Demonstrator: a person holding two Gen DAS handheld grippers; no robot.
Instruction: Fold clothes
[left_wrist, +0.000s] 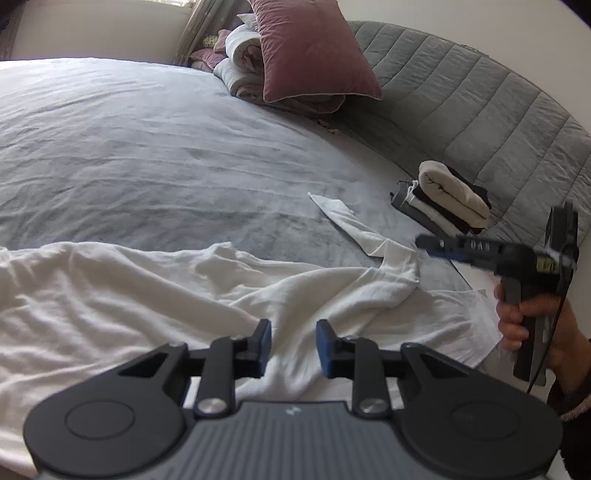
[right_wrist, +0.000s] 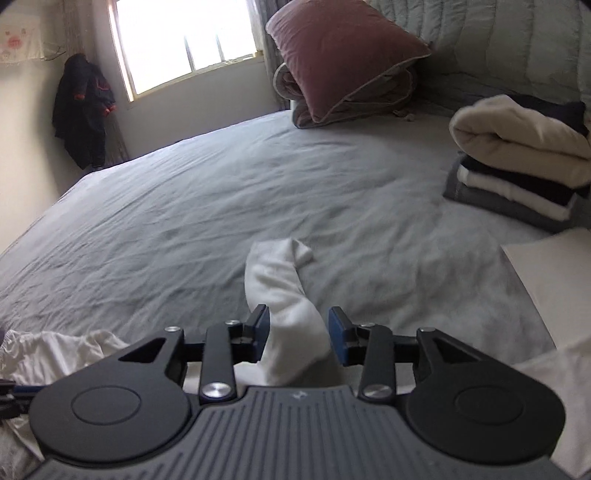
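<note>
Item: white garment (left_wrist: 155, 295) rumpled on bed (left_wrist: 147, 155) | our left claw (left_wrist: 293, 345) and right claw (right_wrist: 299, 338) wide, empty | risk: we pinch one layer, fold skews.

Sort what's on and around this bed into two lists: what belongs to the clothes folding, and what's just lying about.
Part of the job:
- white garment, spread rumpled on the bed
- its sleeve, between the open right gripper fingers
- left gripper, open over the garment
- stack of folded clothes

Just lying about:
- pink pillow
- rolled quilt
- dark jacket hanging by the window
- grey headboard
</note>
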